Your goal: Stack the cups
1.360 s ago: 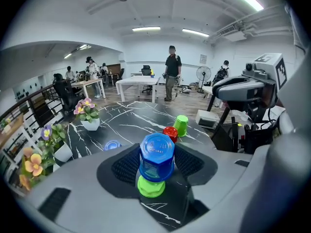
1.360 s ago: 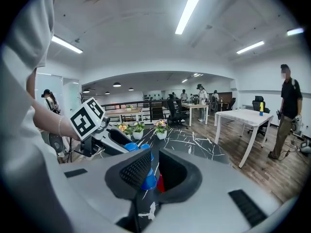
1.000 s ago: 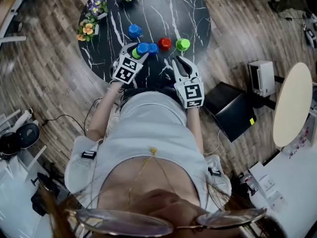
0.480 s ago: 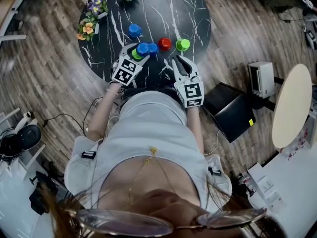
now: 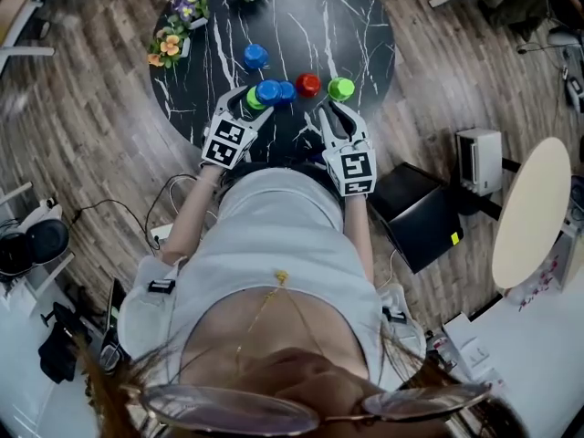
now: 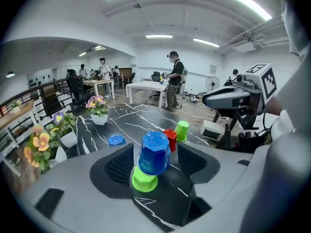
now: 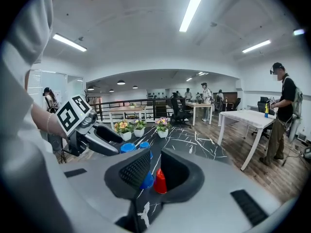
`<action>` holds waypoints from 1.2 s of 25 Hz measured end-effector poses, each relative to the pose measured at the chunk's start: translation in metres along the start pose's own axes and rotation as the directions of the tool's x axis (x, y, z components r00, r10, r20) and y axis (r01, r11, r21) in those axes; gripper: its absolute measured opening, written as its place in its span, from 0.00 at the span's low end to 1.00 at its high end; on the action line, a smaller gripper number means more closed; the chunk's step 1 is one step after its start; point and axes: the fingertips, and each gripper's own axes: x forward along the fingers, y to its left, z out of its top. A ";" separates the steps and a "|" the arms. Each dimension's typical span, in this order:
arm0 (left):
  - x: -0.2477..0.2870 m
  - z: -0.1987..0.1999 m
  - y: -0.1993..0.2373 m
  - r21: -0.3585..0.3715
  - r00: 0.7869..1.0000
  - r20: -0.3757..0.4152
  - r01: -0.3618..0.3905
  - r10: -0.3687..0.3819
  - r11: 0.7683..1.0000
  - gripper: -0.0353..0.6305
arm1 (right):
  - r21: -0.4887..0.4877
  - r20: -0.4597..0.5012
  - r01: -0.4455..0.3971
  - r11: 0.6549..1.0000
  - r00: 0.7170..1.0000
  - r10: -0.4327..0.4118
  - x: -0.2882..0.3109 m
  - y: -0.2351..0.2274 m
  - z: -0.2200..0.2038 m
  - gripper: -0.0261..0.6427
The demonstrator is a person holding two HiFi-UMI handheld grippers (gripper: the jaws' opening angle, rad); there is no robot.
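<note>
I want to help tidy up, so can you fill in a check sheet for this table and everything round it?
Surface: round black marble table.
Job's things: blue cup upside down on green cup; second blue cup beside them; third blue cup, red cup and second green cup apart.
Clutter: three flower pots at the edge.
Grippers: left gripper fingers wide, just been opening, stack between, untouched; right gripper fingers nearly together, empty.
Cables: one cable on the floor.
Surroundings: wooden floor, beige round table.
</note>
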 end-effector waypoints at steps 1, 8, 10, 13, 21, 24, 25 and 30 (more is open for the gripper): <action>-0.003 0.000 0.001 -0.018 1.000 0.007 -0.009 0.009 1.000 0.48 | -0.002 -0.003 0.000 1.000 1.000 0.000 0.001 -0.002 -0.001 0.12; -0.020 -0.005 0.005 -0.094 0.997 0.037 -0.065 0.069 0.993 0.36 | -0.029 -0.025 0.005 1.000 1.000 -0.006 0.009 -0.021 -0.009 0.15; -0.025 -0.003 0.006 -0.102 0.995 0.056 -0.076 0.083 0.992 0.28 | -0.030 -0.028 0.006 1.000 1.000 -0.007 0.011 -0.026 -0.010 0.15; -0.030 0.001 0.005 -0.115 0.992 0.081 -0.087 0.097 0.989 0.16 | -0.033 -0.038 0.007 0.999 0.999 -0.008 0.014 -0.034 -0.014 0.15; -0.034 0.014 -0.013 -0.117 0.988 0.138 -0.055 0.072 0.992 0.10 | -0.060 -0.095 -0.008 0.998 0.995 0.002 0.023 -0.057 -0.029 0.18; -0.032 0.017 -0.020 -0.108 0.987 0.144 -0.053 0.068 0.993 0.10 | -0.074 -0.121 -0.019 0.997 0.993 0.010 0.029 -0.064 -0.036 0.21; -0.031 0.017 -0.021 -0.111 0.987 0.146 -0.055 0.071 0.992 0.10 | -0.080 -0.134 -0.022 0.997 0.991 0.012 0.031 -0.067 -0.039 0.22; -0.028 0.019 -0.026 -0.136 0.986 0.145 -0.061 0.081 0.989 0.10 | -0.109 -0.202 -0.033 0.993 0.979 0.010 0.038 -0.080 -0.057 0.27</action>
